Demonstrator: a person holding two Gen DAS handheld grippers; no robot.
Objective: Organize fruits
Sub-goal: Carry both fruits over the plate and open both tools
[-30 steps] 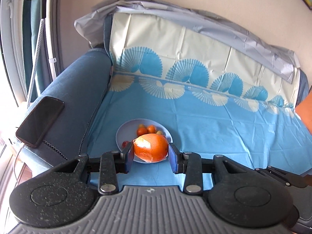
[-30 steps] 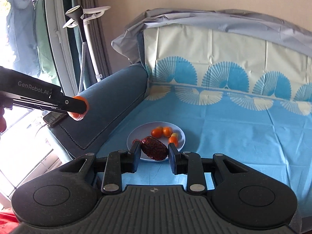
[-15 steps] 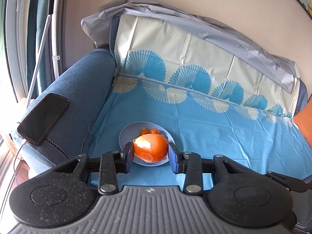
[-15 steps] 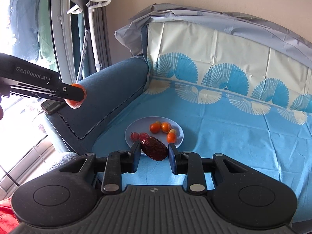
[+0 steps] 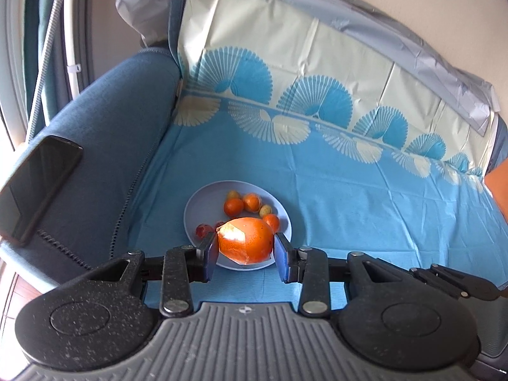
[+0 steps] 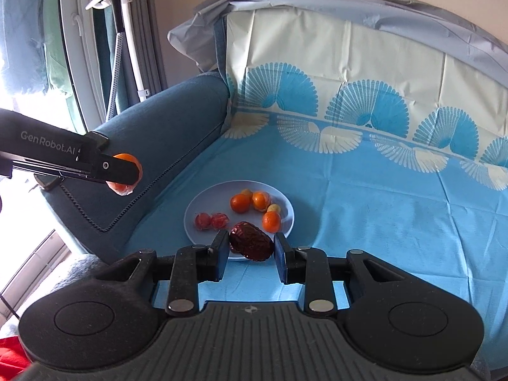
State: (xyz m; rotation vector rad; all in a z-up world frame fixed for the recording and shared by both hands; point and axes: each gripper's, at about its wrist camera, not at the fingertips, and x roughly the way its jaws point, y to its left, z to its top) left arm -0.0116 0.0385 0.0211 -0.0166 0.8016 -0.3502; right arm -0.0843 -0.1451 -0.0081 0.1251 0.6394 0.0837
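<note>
A pale blue plate sits on the blue cloth and holds several small orange and red fruits. My left gripper is shut on an orange fruit, partly peeled, held above the plate's near edge. It also shows at the left of the right wrist view, held in the air over the sofa arm. My right gripper is shut on a dark red date above the plate's near rim.
A blue sofa arm rises left of the plate, with a black phone lying on it. The sofa back stands behind under the patterned cloth. A white stand and window are far left.
Both grippers have moved forward and down toward the plate while holding their fruits. The plate now looks larger and nearer in both views.
</note>
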